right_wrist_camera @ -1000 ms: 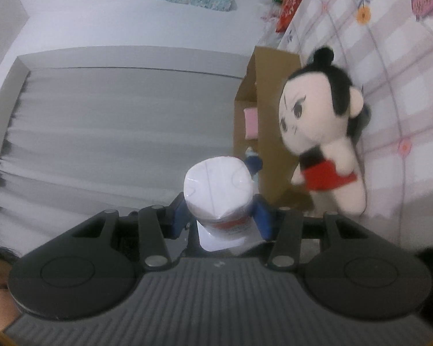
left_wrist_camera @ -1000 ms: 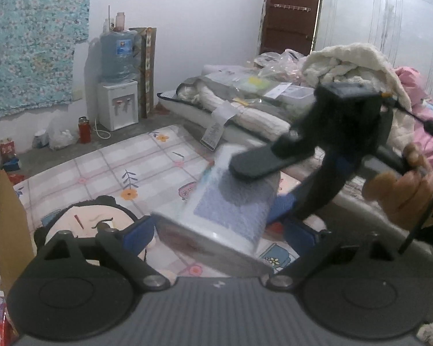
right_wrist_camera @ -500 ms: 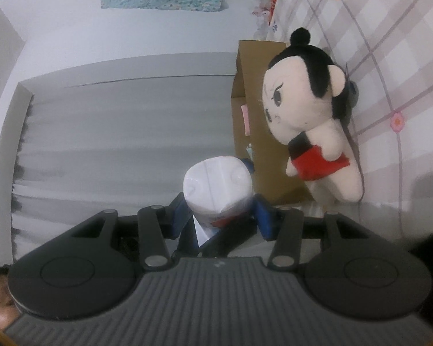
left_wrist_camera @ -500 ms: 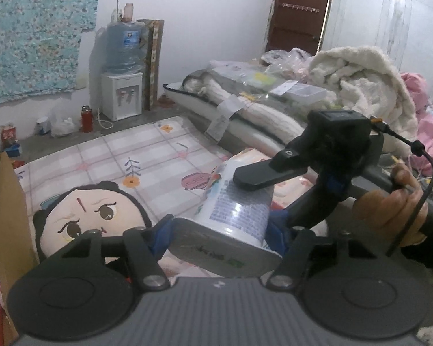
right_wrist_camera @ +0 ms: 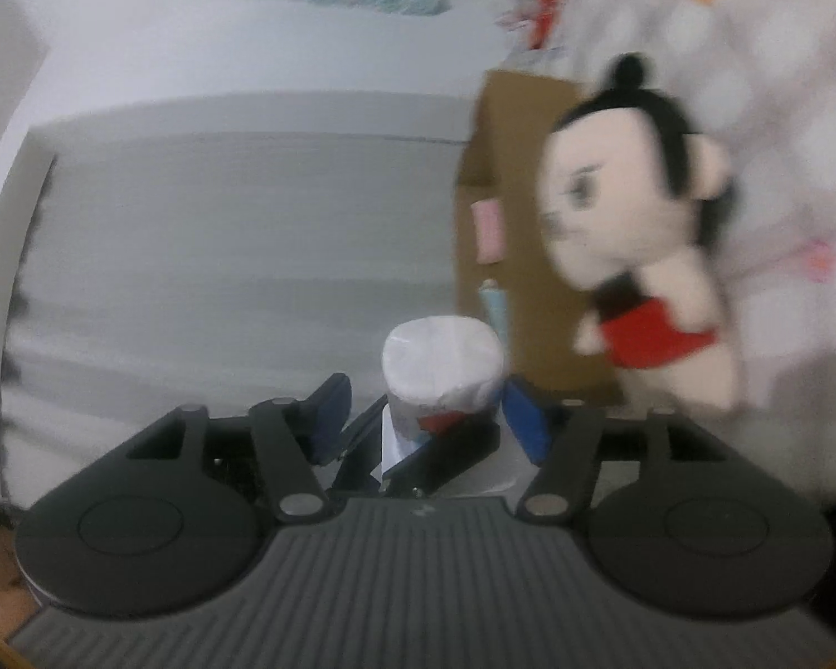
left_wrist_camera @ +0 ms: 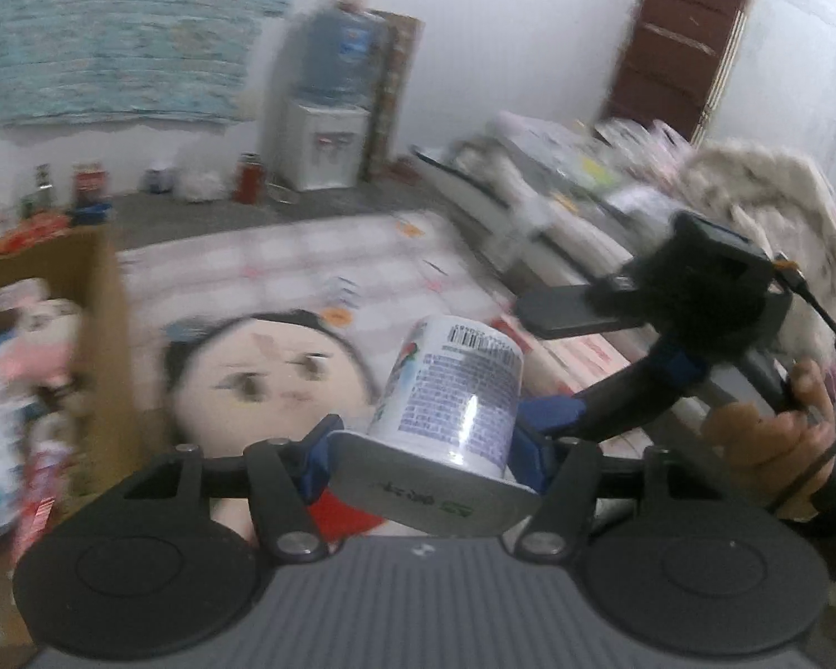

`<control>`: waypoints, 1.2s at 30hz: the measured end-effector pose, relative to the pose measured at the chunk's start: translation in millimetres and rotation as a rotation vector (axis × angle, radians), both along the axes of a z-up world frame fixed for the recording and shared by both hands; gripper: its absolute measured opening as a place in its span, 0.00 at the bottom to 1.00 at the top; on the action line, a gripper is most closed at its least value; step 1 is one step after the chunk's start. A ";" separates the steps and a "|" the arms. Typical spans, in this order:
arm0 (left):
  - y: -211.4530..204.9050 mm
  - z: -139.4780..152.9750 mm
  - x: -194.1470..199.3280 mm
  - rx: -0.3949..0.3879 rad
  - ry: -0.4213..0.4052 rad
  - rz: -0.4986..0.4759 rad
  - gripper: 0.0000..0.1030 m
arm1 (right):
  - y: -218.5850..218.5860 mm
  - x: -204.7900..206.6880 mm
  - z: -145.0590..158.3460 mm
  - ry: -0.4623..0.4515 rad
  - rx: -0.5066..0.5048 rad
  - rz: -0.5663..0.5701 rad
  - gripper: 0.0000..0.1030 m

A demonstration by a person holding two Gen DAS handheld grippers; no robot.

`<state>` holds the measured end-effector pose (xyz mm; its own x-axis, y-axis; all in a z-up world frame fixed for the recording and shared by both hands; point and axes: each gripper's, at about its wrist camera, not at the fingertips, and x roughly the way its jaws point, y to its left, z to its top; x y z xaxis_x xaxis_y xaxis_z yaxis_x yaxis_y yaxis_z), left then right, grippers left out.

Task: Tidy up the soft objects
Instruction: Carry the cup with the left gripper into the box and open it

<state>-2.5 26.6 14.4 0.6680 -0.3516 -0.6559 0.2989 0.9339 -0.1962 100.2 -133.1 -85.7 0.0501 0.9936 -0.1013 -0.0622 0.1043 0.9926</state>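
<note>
In the left wrist view the left gripper (left_wrist_camera: 426,449) is clamped on the wrapped tissue roll (left_wrist_camera: 451,396), blue pads against both its sides after closing in on it. The roll sits in front of the plush doll (left_wrist_camera: 267,379), which lies on the checked mat (left_wrist_camera: 284,262) beside the cardboard box (left_wrist_camera: 97,301). The right gripper (left_wrist_camera: 552,368), held by a hand (left_wrist_camera: 774,435), reaches in at the roll's right. In the right wrist view the right gripper (right_wrist_camera: 426,410) has just been opening: its pads stand apart, clear of the roll (right_wrist_camera: 443,368) between them, with the doll (right_wrist_camera: 641,223) to the roll's right.
</note>
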 end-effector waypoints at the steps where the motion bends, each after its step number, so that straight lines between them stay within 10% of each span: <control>1: 11.6 8.3 -7.4 -0.003 -0.004 0.032 0.61 | 8.3 -0.4 7.7 -0.023 -0.001 0.012 0.63; 14: 180.5 37.1 -34.2 0.020 0.159 0.437 0.61 | 62.5 -4.6 16.6 -0.071 -0.082 0.067 0.63; 28: 231.8 -86.3 64.0 0.006 0.793 0.354 0.60 | 72.7 7.6 -3.3 -0.031 -0.123 0.058 0.65; 36: 231.9 -118.8 82.3 0.047 0.926 0.367 0.62 | 72.6 15.1 -19.5 0.006 -0.132 0.051 0.66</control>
